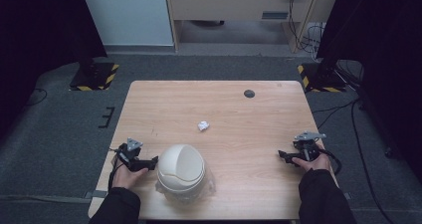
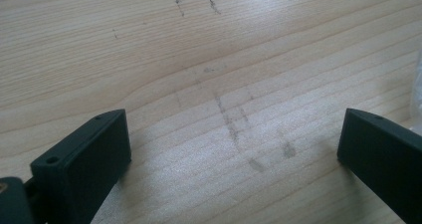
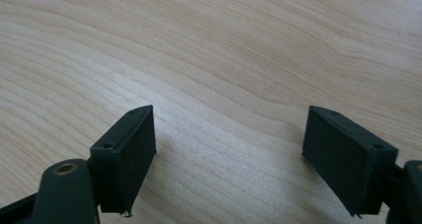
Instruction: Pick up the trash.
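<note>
High view, person: two dark sleeves enter from the bottom edge, one hand on each gripper.
High view, bin: one cream domed swing-lid bin (image 1: 181, 173) stands on the table (image 1: 234, 109) near its front edge, in a clear plastic liner that spreads around its base; it is the landmark here.
High view, left gripper: the left gripper (image 1: 151, 161) lies low on the table just left of the bin, tips pointing at the bin's side and very close to it; whether they touch cannot be told.
High view, right gripper: the right gripper (image 1: 282, 156) rests well to the right of the bin, near the table's right edge, pointing back toward the bin.
High view, paper: one small crumpled white paper ball (image 1: 203, 126) lies beyond the bin, toward the table's middle, apart from both grippers.
High view, path: bare wood lies between the paper ball and each gripper; the bin stands between the person and the ball.
High view, other: one dark round hole cover (image 1: 249, 93) sits far beyond the bin, near the back edge.
Left gripper view, jaws: spread wide over marked wood (image 2: 229, 84), nothing between them; a bit of clear liner (image 2: 417, 79) shows at the right edge.
Right gripper view, jaws: spread wide over bare wood (image 3: 224, 59), nothing between them.
Count: two grippers, one bin, one paper ball, one hole cover.
</note>
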A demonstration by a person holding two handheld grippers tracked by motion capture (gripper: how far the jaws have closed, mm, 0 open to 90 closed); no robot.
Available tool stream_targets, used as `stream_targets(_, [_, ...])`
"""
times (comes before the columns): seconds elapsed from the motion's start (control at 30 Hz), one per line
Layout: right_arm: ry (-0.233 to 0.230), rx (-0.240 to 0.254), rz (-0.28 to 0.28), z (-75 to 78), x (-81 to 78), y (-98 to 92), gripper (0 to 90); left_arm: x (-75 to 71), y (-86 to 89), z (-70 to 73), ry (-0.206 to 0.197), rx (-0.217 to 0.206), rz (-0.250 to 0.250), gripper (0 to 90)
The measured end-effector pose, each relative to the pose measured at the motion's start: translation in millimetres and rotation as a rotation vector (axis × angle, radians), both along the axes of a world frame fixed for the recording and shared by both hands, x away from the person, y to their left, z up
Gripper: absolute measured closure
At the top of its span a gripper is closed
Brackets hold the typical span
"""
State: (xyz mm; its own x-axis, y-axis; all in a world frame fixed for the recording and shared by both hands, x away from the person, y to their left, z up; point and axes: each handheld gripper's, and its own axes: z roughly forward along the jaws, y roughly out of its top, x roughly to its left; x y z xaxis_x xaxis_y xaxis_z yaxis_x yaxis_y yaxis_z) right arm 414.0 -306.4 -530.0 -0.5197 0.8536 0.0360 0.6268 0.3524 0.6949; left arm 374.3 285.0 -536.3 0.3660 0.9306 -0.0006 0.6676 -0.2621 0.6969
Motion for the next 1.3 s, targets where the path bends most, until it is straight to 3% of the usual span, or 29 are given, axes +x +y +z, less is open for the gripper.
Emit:
stream_targets(0.3, [-0.073,0.05,0.002,13.7,-1.5,3.2,22.0,0.0,0.0,-0.1,0.0,0.0,0.0,0.0])
stream_targets(0.43, [-0.114,0.096,-0.001,25.6,-3.0,5.9,21.7,0.0,0.0,-0.1,0.0,0.0,0.0,0.0])
stream_targets(0.73, [-0.165,0.153,-0.004,44.2,-5.9,7.1,20.4,-0.8,-0.7,-0.1,-0.001,0.002,0.002,0.0])
stream_targets(1.07, [-0.247,0.219,0.035,69.5,-11.2,9.6,19.9,-0.8,-0.7,-0.1,-0.001,0.002,0.002,0.0])
stream_targets(1.3, [-0.298,0.248,0.084,89.3,-14.3,24.2,18.7,-0.9,-0.8,-0.1,-0.001,0.002,0.002,0.0])
